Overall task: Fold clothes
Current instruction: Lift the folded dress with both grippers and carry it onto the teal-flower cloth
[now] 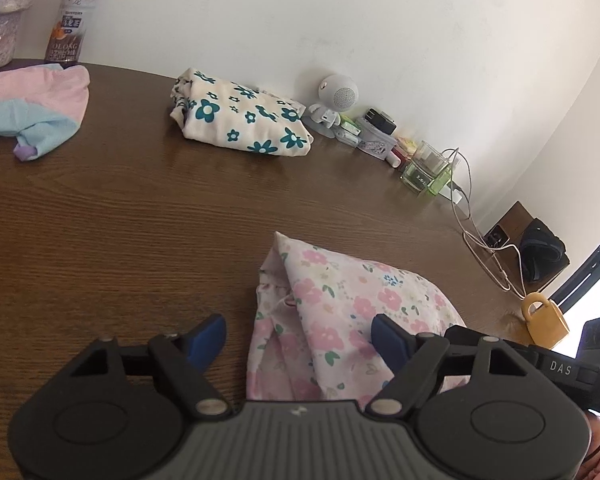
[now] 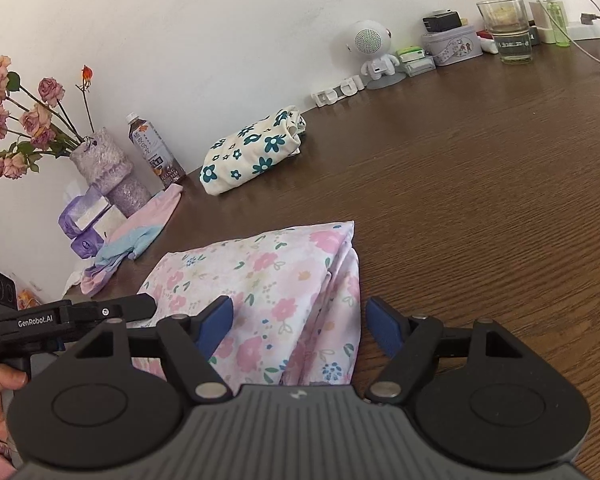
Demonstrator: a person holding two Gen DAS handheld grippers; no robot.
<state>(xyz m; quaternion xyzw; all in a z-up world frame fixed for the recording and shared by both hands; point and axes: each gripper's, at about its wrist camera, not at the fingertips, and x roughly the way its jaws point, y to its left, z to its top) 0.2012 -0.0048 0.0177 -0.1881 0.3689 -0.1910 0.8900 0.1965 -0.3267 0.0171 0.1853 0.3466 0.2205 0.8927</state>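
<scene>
Thin pink-floral cotton garment [image 2: 268,292] lies near front edge of brown wood-grain worktop [image 2: 480,200], partly folded, layered edges bunched along one side. Left gripper [image 1: 298,332] wide apart, empty, hovering over garment's bunched end. Right gripper [image 2: 298,320] also wide apart, empty, straddling opposite end. Fabric judged light, limp, likely to slide on smooth wood (no stiffness to hold crease). Best hold: pinch at corners or along doubled edge, through all layers. Cream garment with teal flowers [image 1: 240,120] sits folded near wall; pink-and-blue garment [image 1: 32,108] lies crumpled at far left.
</scene>
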